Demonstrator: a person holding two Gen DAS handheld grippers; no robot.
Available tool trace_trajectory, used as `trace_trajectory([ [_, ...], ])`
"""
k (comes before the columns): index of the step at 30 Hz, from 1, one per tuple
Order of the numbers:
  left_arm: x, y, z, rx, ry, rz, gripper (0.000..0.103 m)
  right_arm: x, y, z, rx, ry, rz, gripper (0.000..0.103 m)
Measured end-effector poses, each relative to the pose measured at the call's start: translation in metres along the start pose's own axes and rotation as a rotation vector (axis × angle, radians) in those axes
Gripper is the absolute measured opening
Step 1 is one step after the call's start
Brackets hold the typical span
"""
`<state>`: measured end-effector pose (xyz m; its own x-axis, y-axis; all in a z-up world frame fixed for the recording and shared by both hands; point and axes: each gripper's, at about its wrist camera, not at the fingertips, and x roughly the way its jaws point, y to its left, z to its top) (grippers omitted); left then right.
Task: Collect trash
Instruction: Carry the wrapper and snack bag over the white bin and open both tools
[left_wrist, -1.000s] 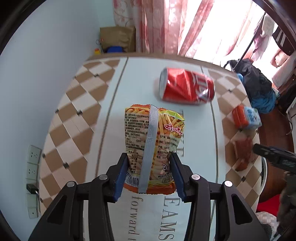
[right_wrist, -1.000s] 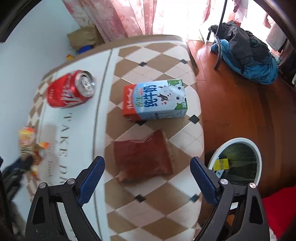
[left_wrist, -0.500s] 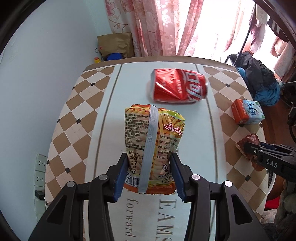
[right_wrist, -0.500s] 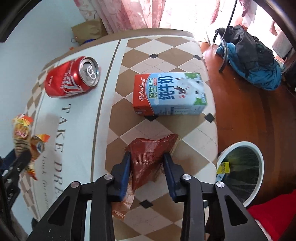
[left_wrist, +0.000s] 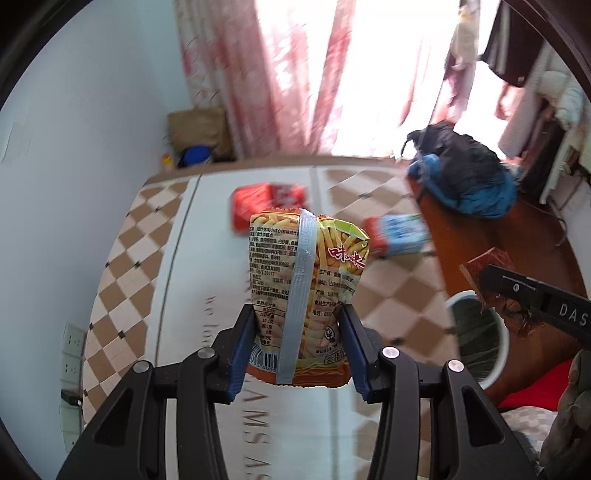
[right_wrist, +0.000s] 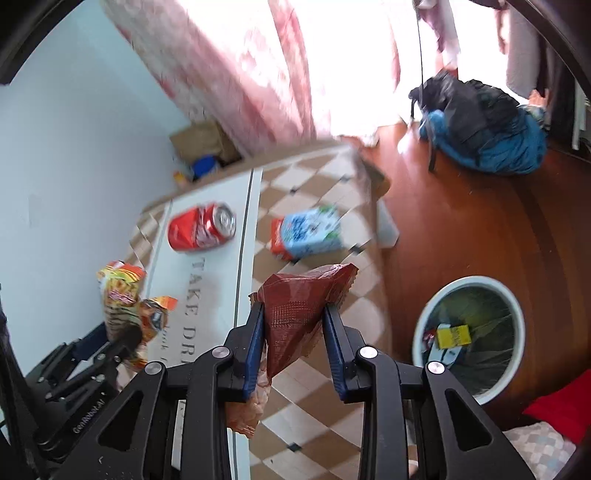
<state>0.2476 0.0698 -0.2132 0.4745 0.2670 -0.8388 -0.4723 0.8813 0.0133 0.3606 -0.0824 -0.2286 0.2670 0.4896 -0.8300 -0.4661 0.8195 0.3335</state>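
Trash is being carried binward: I am clamping the snack bag (left_wrist: 308, 291) in my left gripper (left_wrist: 297, 345) and the red wrapper (right_wrist: 299, 314) in my right gripper (right_wrist: 293, 338), with release over the bin (right_wrist: 517, 306) at four o'clock judged next.

Blown-out daylight through curtains (left_wrist: 280, 74); motion blur on background; fisheye edges dark.

Lower centre of the left wrist view: snack bag (left_wrist: 306, 291) upright between the fingers of the left gripper (left_wrist: 297, 350), above the table (left_wrist: 147, 266). Behind it, upper centre: can (left_wrist: 266, 206) on its side on the table. Right of the can: milk carton (left_wrist: 397, 236), near the table's right edge. Far right: wrapper (left_wrist: 487, 269) over the bin (left_wrist: 476, 332) on the floor.

Lower centre of the right wrist view: wrapper (right_wrist: 299, 314) pinched in the right gripper (right_wrist: 293, 336). Right of it, lower down: bin (right_wrist: 469, 332). Left edge: snack bag (right_wrist: 122, 306).
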Motion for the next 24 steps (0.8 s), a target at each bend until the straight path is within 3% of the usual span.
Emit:
trace_trajectory([
  [8,-0.054,-0.102,0.023,0.101,-0.097,-0.146,0.042,-0.093,-0.079,0.005,0.071,-0.123,-0.048,0.033],
  [13,-0.052,-0.175,0.028,0.168,-0.090,-0.229,0.042,-0.120,-0.151,-0.001,0.149,-0.142,-0.099,0.033],
  [18,-0.017,-0.248,0.021,0.218,-0.016,-0.289,0.042,-0.109,-0.225,-0.016,0.238,-0.104,-0.138,0.033],
  [24,0.056,-0.313,-0.003,0.271,0.135,-0.312,0.042,-0.046,-0.313,-0.047,0.373,0.020,-0.115,0.033],
])
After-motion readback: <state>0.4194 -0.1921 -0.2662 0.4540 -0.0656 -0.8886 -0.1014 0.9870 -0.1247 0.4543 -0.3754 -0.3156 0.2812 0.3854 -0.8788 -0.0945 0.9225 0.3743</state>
